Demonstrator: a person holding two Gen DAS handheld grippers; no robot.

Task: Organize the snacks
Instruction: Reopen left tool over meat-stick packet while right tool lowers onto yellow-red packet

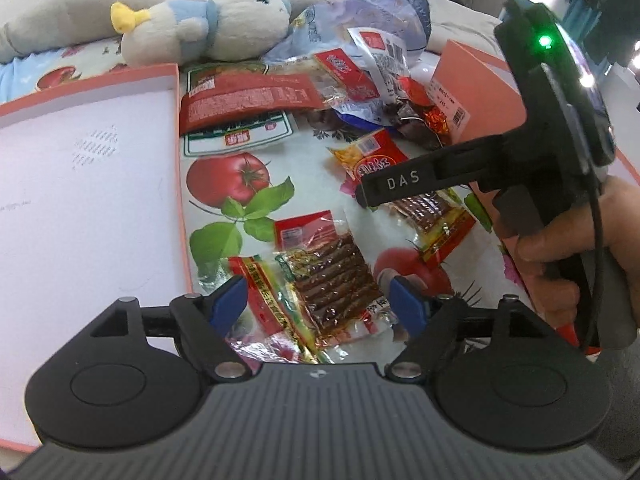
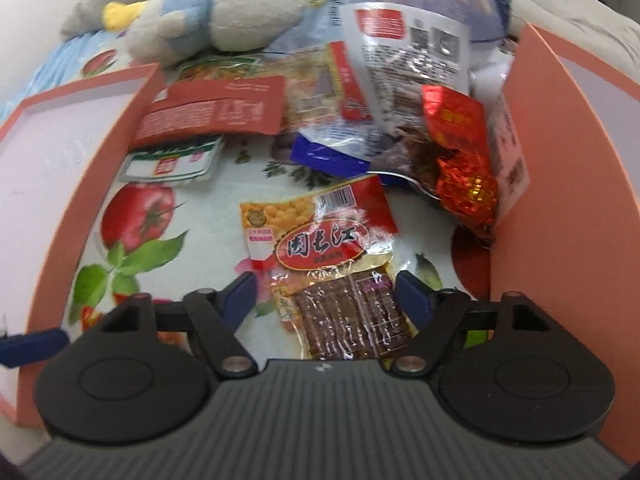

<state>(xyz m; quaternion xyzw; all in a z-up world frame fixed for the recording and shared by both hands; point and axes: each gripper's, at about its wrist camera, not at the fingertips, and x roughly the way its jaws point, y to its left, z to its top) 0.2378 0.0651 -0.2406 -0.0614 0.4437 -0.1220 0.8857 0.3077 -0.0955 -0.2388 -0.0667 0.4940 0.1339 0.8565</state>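
Observation:
In the left wrist view my left gripper (image 1: 318, 306) is open over the tomato-print cloth. Between its blue pads, untouched, lie a clear packet of brown sticks (image 1: 332, 280) and a red-and-yellow packet (image 1: 264, 296). One black finger (image 1: 400, 184) of my right gripper, held by a hand (image 1: 580, 264), hangs over a red-labelled packet (image 1: 372, 160). In the right wrist view my right gripper (image 2: 328, 294) is open. That red-labelled packet of brown slices (image 2: 332, 276) lies between its pads with small gaps on both sides.
A shallow orange-rimmed box (image 1: 176, 128) with a white inside lies on the left. A taller orange box wall (image 2: 560, 200) stands on the right. A heap of snack bags (image 1: 360, 76) and a plush toy (image 1: 208, 28) lie at the back.

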